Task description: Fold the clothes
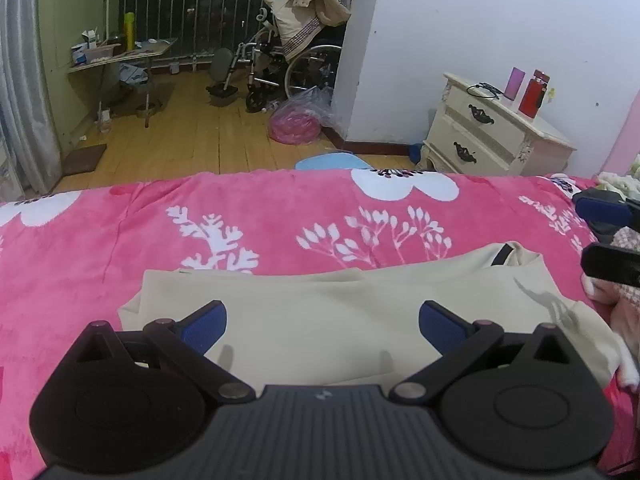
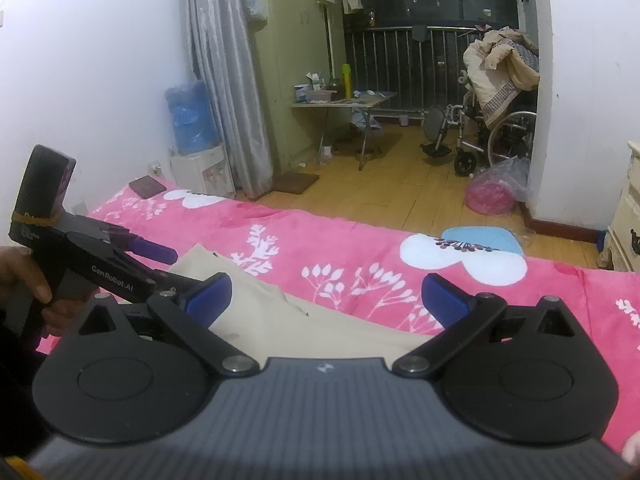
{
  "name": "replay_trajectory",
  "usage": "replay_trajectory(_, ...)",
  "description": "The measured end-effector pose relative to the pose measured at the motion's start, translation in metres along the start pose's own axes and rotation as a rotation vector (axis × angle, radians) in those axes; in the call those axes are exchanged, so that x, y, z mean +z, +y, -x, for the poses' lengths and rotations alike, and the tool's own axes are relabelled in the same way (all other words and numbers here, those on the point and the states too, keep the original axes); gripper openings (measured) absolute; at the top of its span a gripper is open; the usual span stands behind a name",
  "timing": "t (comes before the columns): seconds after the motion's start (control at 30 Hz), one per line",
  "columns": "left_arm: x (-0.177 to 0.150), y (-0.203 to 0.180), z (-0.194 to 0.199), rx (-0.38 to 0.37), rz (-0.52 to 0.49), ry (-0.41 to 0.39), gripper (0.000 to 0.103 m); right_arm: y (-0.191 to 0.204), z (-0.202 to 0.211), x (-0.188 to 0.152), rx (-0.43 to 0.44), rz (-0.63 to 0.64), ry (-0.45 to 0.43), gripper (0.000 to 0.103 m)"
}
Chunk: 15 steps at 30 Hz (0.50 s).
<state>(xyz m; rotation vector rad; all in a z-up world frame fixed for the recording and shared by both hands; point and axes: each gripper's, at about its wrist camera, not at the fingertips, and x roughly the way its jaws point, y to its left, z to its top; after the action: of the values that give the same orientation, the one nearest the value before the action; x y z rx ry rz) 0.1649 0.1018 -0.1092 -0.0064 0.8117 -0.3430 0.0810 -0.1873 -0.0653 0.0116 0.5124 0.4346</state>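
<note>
A cream garment (image 1: 320, 320) lies flattened on the pink flowered blanket (image 1: 120, 240), with a dark collar strip at its far right. My left gripper (image 1: 322, 326) hovers just above its middle, open, nothing between its blue pads. The right gripper's fingertips (image 1: 600, 232) show at the right edge of the left wrist view. In the right wrist view the same cream garment (image 2: 272, 316) runs under my right gripper (image 2: 326, 302), which is open and empty. The left gripper body (image 2: 100, 264) appears at the left, held by a hand (image 2: 24, 280).
Beyond the bed's far edge is a wooden floor with a blue mat (image 1: 332, 160) and a pink bag (image 1: 296, 124). A cream nightstand (image 1: 492, 136) stands at the right, a wheelchair (image 1: 280, 68) and a folding table (image 1: 120, 56) at the back. A knitted item (image 1: 628, 292) lies right.
</note>
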Motion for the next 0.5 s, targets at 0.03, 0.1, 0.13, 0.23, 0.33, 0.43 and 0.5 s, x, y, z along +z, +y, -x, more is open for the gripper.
replay_trajectory(0.03,0.0,0.0003,-0.0001,0.001,0.002,0.0,0.103,0.0,0.0003,0.0,0.0,-0.002,-0.001,0.102)
replay_trajectory(0.1,-0.0001,0.0005,-0.0005,0.003,0.004,0.0,0.103,0.0001,0.0006,0.0,0.001,-0.005,-0.002,0.102)
replay_trajectory(0.13,-0.0002,0.0006,-0.0006,0.003,0.005,0.001,0.103,0.0002,0.0005,-0.0002,0.001,-0.007,-0.002,0.102)
replay_trajectory(0.23,-0.0006,0.0001,-0.0007,0.009,0.003,0.002,0.103,-0.0003,0.0004,-0.0007,0.003,-0.013,-0.005,0.102)
replay_trajectory(0.33,-0.0008,-0.0001,-0.0013,0.013,-0.001,0.002,0.103,-0.0014,0.0013,-0.0012,0.005,-0.02,-0.01,0.102)
replay_trajectory(0.43,-0.0011,-0.0007,-0.002,0.016,-0.003,0.002,0.103,-0.0031,0.002,0.0006,0.005,-0.031,-0.011,0.102)
replay_trajectory(0.5,-0.0019,-0.0011,-0.0029,0.018,-0.006,0.005,0.103,-0.0065,0.0025,0.0014,-0.003,-0.047,-0.007,0.102)
